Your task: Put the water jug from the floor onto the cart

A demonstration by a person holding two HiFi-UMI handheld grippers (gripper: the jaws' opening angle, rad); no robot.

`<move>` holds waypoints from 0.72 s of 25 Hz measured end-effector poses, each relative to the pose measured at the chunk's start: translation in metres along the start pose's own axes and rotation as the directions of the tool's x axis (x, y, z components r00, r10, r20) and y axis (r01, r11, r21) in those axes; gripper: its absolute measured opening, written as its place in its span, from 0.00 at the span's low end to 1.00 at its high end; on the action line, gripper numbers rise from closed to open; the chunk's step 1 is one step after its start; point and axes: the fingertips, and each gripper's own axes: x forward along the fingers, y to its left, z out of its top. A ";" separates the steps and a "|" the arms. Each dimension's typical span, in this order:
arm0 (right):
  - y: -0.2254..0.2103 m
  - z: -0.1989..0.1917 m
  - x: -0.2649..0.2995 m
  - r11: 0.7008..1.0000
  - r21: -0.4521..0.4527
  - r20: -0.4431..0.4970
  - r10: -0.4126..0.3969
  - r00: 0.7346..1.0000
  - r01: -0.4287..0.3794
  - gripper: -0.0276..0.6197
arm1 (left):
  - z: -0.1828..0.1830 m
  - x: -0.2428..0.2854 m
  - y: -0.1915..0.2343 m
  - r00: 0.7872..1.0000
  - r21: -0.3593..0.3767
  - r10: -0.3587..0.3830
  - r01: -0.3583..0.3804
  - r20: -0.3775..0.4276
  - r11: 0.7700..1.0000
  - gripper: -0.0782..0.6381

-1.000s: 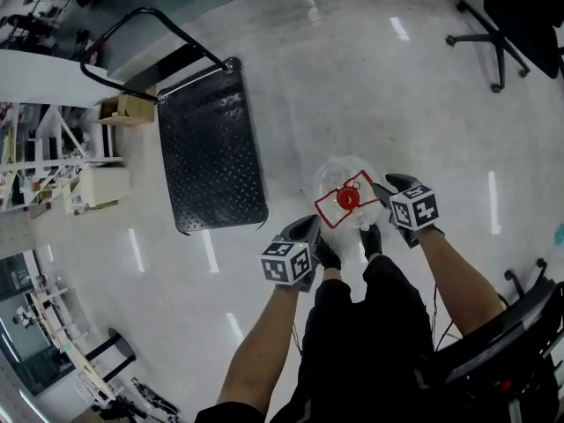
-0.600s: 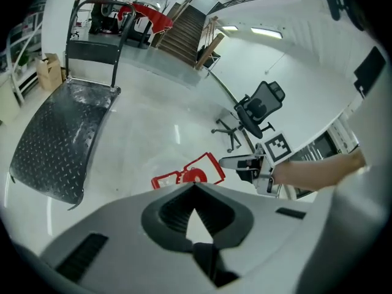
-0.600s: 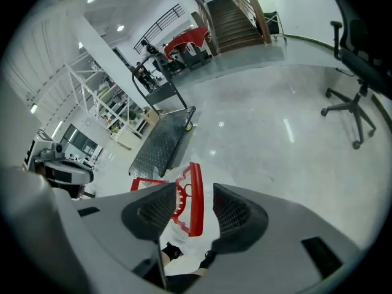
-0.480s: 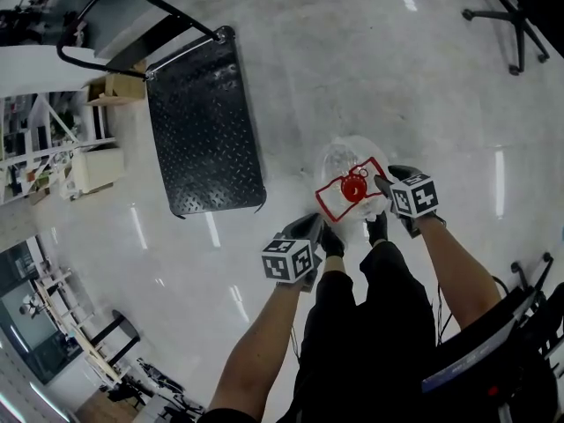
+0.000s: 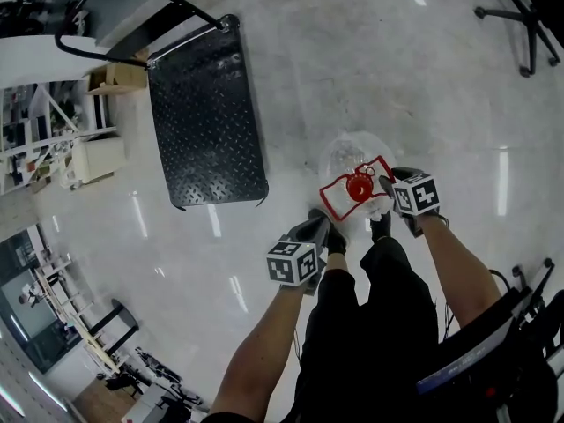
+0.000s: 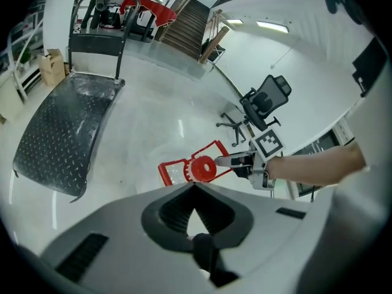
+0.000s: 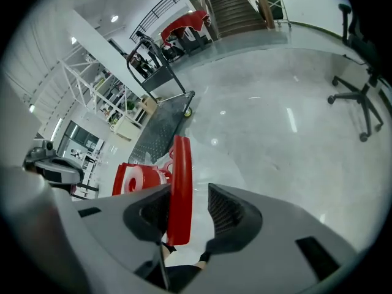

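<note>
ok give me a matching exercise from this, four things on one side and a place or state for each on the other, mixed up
Things
1. cart
2. jug handle
3. left gripper
4. office chair

Places or states
A. jaws together, nothing in them
B. far top right of the head view
C. red, standing between the jaws of the right gripper
D. black, with nothing on its deck

Pairs: 1-D, 2-C, 3-A, 4-B
</note>
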 end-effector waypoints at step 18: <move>0.041 0.014 -0.016 1.000 0.004 -0.028 0.010 1.000 -0.010 0.10 | 0.027 -0.051 -0.012 0.989 -0.070 0.005 0.006 0.149 0.998 0.11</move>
